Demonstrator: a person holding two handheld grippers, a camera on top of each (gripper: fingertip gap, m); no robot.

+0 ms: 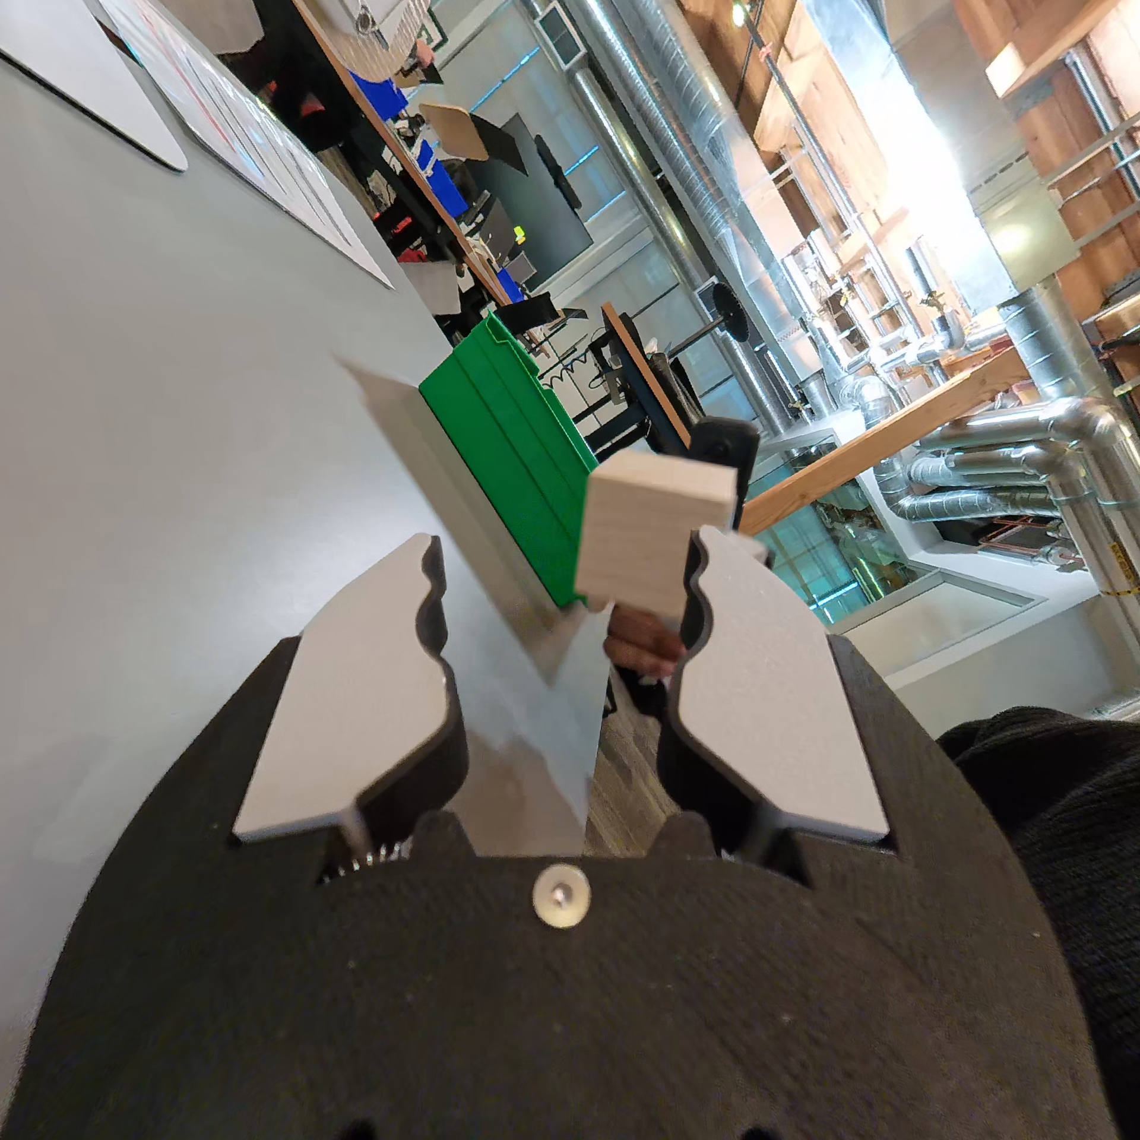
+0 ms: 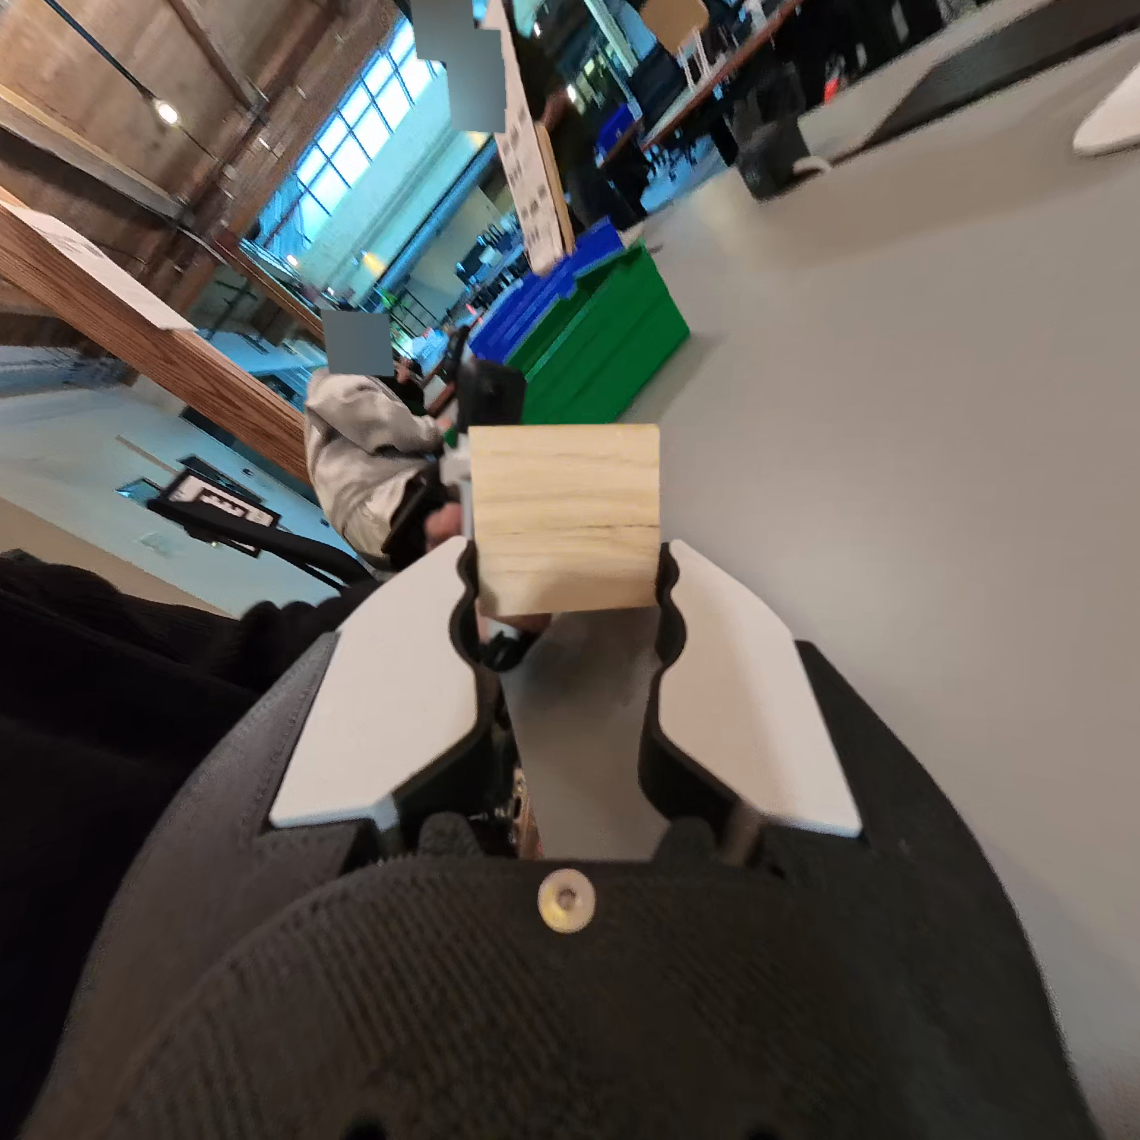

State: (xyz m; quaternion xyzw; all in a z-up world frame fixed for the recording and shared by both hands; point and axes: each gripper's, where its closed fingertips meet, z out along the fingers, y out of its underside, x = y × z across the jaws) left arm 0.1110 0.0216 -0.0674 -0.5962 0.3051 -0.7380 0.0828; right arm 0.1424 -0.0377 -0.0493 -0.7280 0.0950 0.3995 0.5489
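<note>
My right gripper (image 2: 564,555) is shut on a pale wooden block (image 2: 564,518), pinched by its lower sides between the two fingertips and held above a grey table (image 2: 894,493). My left gripper (image 1: 567,549) is open and empty, with its jaws wide apart. The same block (image 1: 654,530) hangs just ahead of its right fingertip (image 1: 709,555); I cannot tell if they touch. The black body of the right gripper (image 1: 722,444) shows behind the block. A green bin (image 1: 506,462) stands on the table beyond; it also shows in the right wrist view (image 2: 598,351).
A blue bin (image 2: 536,302) stands behind the green one. White mats (image 1: 123,92) and a printed sheet (image 1: 259,154) lie farther back on the table. A dark mug (image 2: 771,160) stands at the far side. A person in a grey hoodie (image 2: 364,456) sits beyond the table edge.
</note>
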